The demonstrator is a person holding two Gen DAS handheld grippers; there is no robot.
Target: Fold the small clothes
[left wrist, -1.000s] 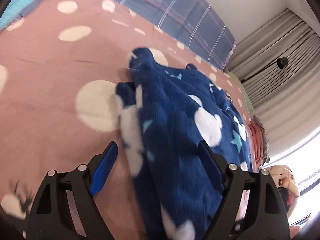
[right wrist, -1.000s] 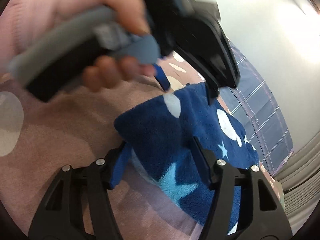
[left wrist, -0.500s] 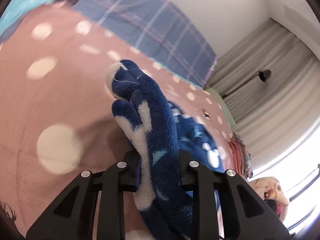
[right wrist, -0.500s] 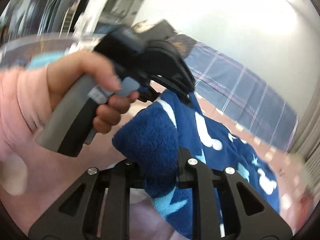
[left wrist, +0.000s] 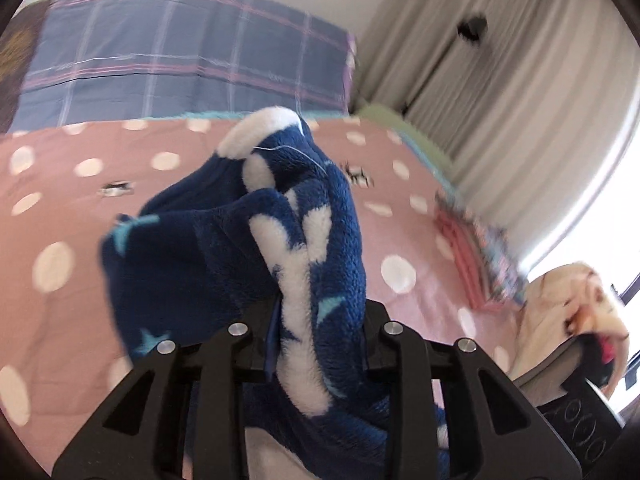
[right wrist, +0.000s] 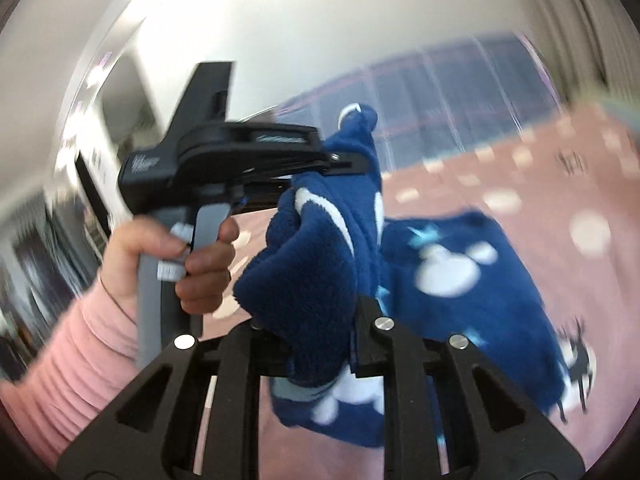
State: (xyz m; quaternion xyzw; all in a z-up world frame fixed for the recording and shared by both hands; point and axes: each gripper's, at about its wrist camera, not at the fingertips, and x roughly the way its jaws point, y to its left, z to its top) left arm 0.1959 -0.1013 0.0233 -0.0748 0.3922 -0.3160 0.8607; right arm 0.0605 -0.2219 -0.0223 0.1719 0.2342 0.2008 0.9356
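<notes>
A small dark-blue fleece garment [left wrist: 256, 252] with white blobs and pale-blue stars is held up over the pink dotted bedspread [left wrist: 60, 184]. My left gripper [left wrist: 318, 340] is shut on a bunched edge of it. My right gripper [right wrist: 316, 344] is shut on another bunched edge of the same garment [right wrist: 312, 264]; the rest hangs down to the right onto the bed. The left gripper [right wrist: 348, 168] also shows in the right wrist view, held by a hand in a pink sleeve, pinching the garment's top corner.
A blue plaid pillow [left wrist: 180, 52] lies at the head of the bed. A stack of folded pink clothes [left wrist: 476, 256] sits near the bed's right edge, by a plush toy [left wrist: 572, 316]. Grey curtains [left wrist: 500, 60] hang at the right.
Both grippers went from open around the garment's edges to shut on them, then lifted the garment off the bedspread. Both views have tilted up toward the pillow and wall.
</notes>
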